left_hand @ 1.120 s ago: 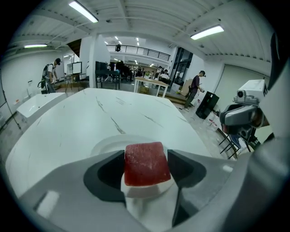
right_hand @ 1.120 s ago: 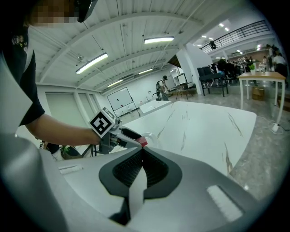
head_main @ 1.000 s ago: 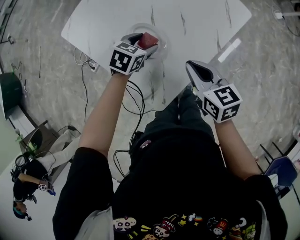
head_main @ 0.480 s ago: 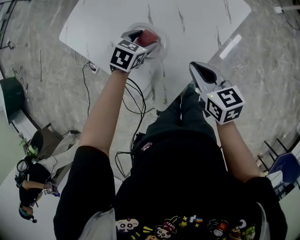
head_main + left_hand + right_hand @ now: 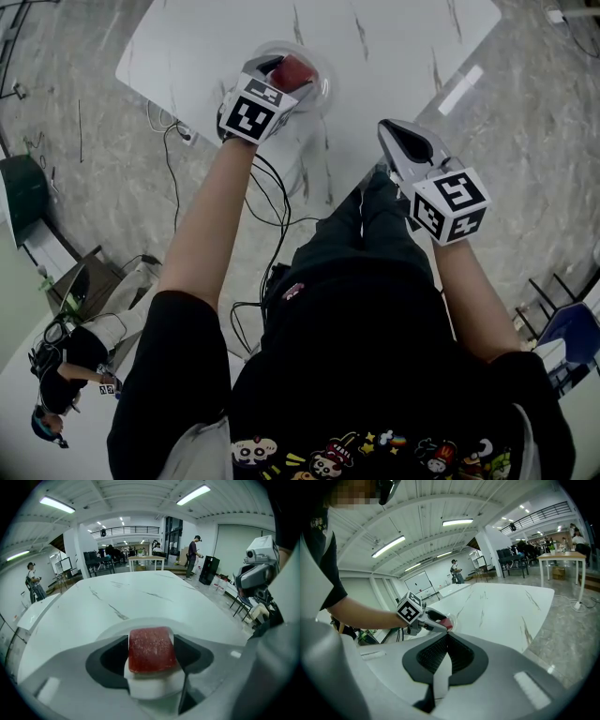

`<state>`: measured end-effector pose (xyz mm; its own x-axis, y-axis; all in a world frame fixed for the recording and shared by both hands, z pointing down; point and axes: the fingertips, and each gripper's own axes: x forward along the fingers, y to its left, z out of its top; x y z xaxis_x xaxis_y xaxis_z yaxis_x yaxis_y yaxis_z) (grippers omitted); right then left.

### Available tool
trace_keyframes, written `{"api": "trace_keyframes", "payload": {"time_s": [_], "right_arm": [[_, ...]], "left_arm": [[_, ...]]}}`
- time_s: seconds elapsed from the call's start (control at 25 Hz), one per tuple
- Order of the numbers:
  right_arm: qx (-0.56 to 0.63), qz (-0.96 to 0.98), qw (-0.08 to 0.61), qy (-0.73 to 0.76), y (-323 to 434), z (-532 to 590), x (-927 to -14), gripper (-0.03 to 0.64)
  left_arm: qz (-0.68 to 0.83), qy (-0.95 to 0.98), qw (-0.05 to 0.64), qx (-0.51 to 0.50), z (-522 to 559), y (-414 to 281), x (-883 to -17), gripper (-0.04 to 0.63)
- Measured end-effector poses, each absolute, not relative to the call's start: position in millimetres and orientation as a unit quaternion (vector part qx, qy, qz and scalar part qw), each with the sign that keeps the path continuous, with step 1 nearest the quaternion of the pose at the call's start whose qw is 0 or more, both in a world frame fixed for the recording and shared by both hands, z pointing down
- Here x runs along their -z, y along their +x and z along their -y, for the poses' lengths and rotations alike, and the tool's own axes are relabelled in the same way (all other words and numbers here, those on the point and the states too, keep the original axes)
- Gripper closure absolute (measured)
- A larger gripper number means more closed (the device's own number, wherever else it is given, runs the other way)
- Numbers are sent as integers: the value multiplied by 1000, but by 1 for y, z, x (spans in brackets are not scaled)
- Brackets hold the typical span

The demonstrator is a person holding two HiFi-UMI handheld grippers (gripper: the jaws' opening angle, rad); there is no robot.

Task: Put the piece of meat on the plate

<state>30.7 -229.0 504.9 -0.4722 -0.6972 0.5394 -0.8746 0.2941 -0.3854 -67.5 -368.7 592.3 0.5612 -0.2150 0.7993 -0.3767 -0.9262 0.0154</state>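
Note:
A red piece of meat [image 5: 293, 71] [image 5: 151, 649] is clamped between the jaws of my left gripper [image 5: 281, 75] [image 5: 152, 656]. It hangs over a clear plate [image 5: 323, 84] [image 5: 112, 627] near the left edge of the white marble table [image 5: 394, 47]; whether it touches the plate I cannot tell. My right gripper [image 5: 401, 141] [image 5: 446, 637] is held at the table's near edge, jaws pressed together with nothing between them. The right gripper view shows the left gripper [image 5: 443, 623] with the meat [image 5: 448, 622] over the plate.
A long pale strip [image 5: 459, 90] lies at the table's right side. Cables [image 5: 272, 202] trail on the floor beneath the table's near edge. People stand in the hall beyond the table [image 5: 194, 555].
My left gripper with the meat has shifted slightly forward over the plate. The right gripper has hardly moved.

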Motion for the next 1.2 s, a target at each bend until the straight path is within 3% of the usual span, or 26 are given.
{"api": "trace_keyframes", "payload": {"time_s": [0.68, 0.96, 1.2], "right_arm": [[-317, 793, 135, 502, 37, 227, -501, 595], [-301, 797, 136, 506, 35, 234, -484, 594], [-282, 809, 134, 498, 24, 242, -467, 594]], "left_arm": [[186, 883, 77, -424, 368, -66, -591, 186], [224, 898, 110, -362, 362, -72, -547, 187], [287, 910, 106, -279, 344, -95, -486, 286]]}}
